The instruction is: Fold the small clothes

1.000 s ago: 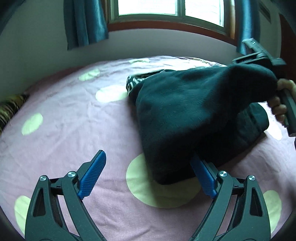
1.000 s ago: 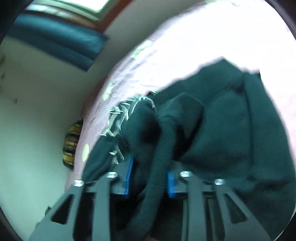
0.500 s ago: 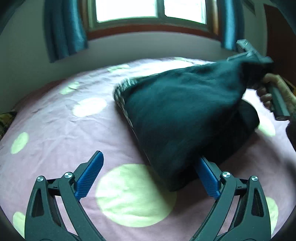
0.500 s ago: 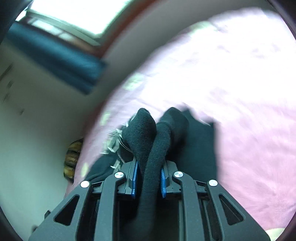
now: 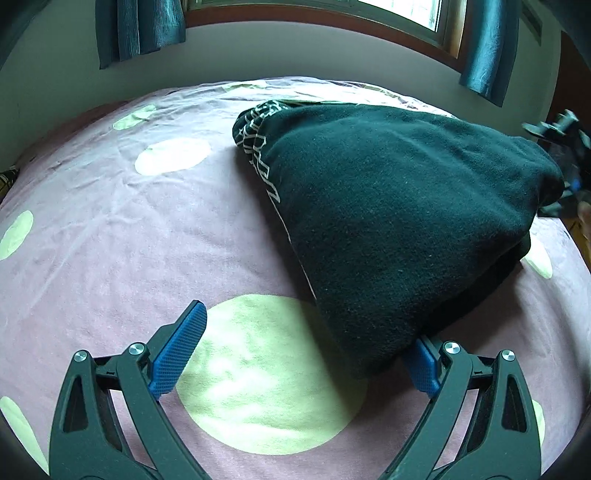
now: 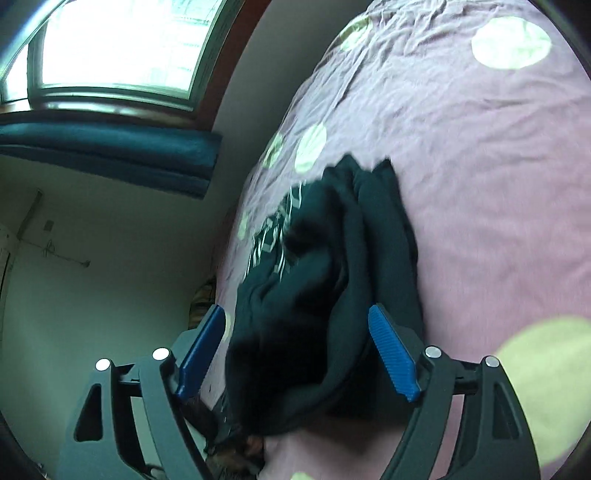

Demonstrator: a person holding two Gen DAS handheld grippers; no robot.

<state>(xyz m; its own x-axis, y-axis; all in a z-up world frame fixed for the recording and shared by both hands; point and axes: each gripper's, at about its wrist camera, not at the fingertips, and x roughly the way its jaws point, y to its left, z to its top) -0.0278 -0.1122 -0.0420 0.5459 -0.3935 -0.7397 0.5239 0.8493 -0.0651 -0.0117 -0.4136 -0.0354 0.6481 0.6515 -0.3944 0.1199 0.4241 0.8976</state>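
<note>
A dark green garment point(image 5: 388, 206) with white lettering lies folded in a heap on the pink bed sheet point(image 5: 110, 240). My left gripper point(image 5: 299, 350) is open just in front of its near corner, and the right blue pad point(image 5: 423, 363) is partly under the cloth. My right gripper point(image 6: 299, 354) is open, its blue pads wide apart on either side of a bunched fold of the garment point(image 6: 321, 288). It also shows blurred at the right edge of the left wrist view point(image 5: 565, 162).
The bed sheet point(image 6: 480, 166) is pink with pale green dots. A wall, window and teal curtains point(image 5: 140, 29) stand behind the bed. A striped item point(image 5: 5, 177) lies at the bed's left edge.
My right gripper has opened and let go of the garment fold it was clamping. The lifted cloth has dropped onto the bed. The left gripper stays open and has moved little.
</note>
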